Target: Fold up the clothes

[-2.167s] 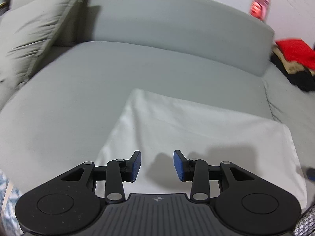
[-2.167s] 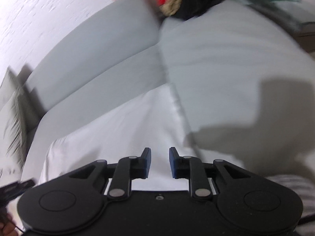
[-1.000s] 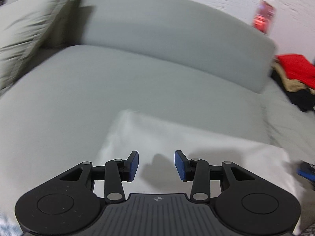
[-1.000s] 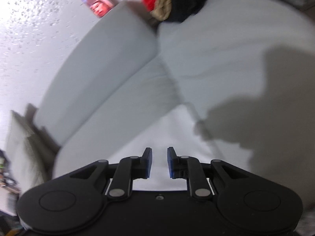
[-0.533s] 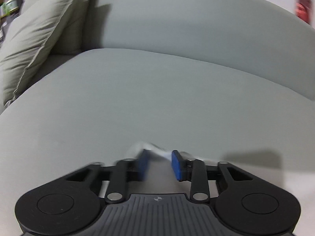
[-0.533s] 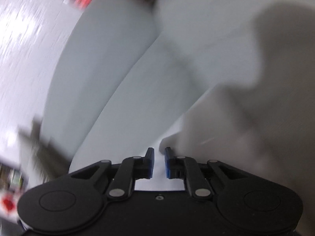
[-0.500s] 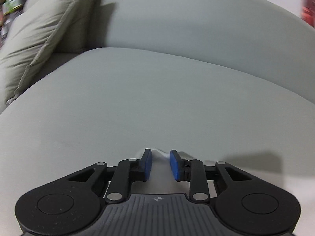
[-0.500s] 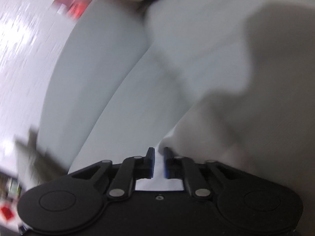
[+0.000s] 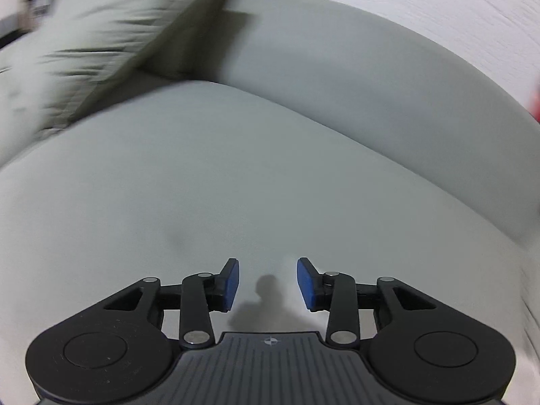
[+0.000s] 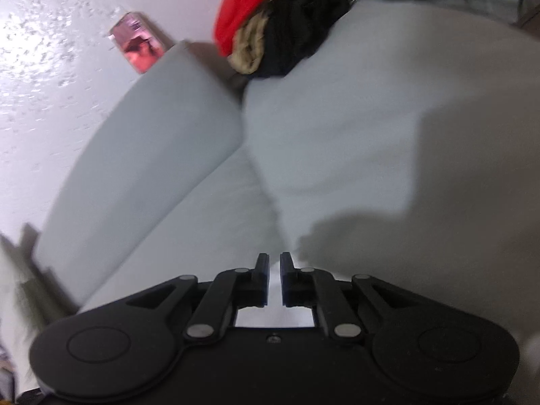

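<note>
The grey sofa (image 9: 236, 175) serves as the folding surface, its seat left bare for the work. A heap of red, tan and black clothes (image 10: 283, 23) waits at the far end, apparently next in line. The white garment (image 10: 273, 319) lies low under both tools. The left gripper (image 9: 268, 281) stands partly open, empty. The right gripper (image 10: 274, 276), jaws just parting slightly, sits nearly closed; whether it pinches cloth, I cannot tell.

Soft, even indoor light; motion blur throughout; fisheye-bent edges; dark shadow across the sofa (image 10: 438, 202)
</note>
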A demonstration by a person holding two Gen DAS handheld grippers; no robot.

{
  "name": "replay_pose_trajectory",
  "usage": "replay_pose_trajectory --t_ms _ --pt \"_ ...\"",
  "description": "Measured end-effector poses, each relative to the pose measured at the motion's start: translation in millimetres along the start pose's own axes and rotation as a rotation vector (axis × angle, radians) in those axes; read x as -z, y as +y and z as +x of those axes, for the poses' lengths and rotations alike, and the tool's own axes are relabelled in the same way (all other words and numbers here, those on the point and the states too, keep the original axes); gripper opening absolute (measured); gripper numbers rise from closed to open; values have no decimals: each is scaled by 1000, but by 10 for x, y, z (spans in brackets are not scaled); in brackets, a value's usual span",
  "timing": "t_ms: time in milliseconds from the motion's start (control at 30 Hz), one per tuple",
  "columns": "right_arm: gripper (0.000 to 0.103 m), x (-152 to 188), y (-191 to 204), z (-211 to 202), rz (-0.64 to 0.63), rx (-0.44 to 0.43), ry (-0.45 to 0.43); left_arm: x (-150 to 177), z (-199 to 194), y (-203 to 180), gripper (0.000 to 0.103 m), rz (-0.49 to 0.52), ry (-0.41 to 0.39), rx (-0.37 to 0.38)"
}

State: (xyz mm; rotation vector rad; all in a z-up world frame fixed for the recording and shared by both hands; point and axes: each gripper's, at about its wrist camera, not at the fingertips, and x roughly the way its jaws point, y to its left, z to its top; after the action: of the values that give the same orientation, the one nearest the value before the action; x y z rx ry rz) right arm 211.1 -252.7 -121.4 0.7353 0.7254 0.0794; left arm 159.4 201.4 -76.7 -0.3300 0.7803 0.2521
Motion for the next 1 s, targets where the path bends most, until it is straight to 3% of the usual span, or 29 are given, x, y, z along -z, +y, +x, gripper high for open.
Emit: replay_pose_trajectory --t_ms 67,133,200,233,267,300,333,367,433,467,567,667,733,800,900,933,1000 --pt "12 39 56 43 6 -66 50 122 8 -215 41 85 22 27" --pt "17 73 69 147 24 -106 109 212 98 -357 41 159 40 -32" --pt "17 99 -7 273 55 -82 161 245 184 -379 46 192 44 -120" --pt "14 98 -75 315 75 -48 175 232 194 -353 49 192 41 -174" --pt "0 72 -153 299 97 1 167 212 194 -320 58 188 38 -227" --pt "0 42 -231 273 119 53 155 190 175 -286 61 182 44 -264" --pt "0 5 -282 200 125 118 127 178 131 -273 60 191 47 -302" --pt "0 -34 -304 115 112 175 104 175 77 -275 52 212 46 -350" --pt "0 -93 -275 -64 87 204 85 180 -85 -265 45 251 36 -391" --pt "3 -107 -219 -167 59 223 72 184 -203 -240 45 253 27 -374" --pt "7 -106 -39 -419 -25 213 44 259 -564 -235 48 216 2 -204" --pt "7 19 113 -414 -52 85 108 433 -597 -484 56 240 41 -39" --pt "8 159 167 -216 -7 -34 230 596 -517 -640 56 283 62 -4" --pt "8 331 118 -36 76 -115 332 722 -439 -702 58 314 65 -52" --pt "0 395 -149 -25 150 -87 290 681 -439 -679 58 298 70 -208" --pt "0 348 -226 -99 156 -42 253 619 -391 -577 59 309 78 -292" --pt "0 234 -330 -272 114 97 168 557 -361 -428 60 316 105 -365"
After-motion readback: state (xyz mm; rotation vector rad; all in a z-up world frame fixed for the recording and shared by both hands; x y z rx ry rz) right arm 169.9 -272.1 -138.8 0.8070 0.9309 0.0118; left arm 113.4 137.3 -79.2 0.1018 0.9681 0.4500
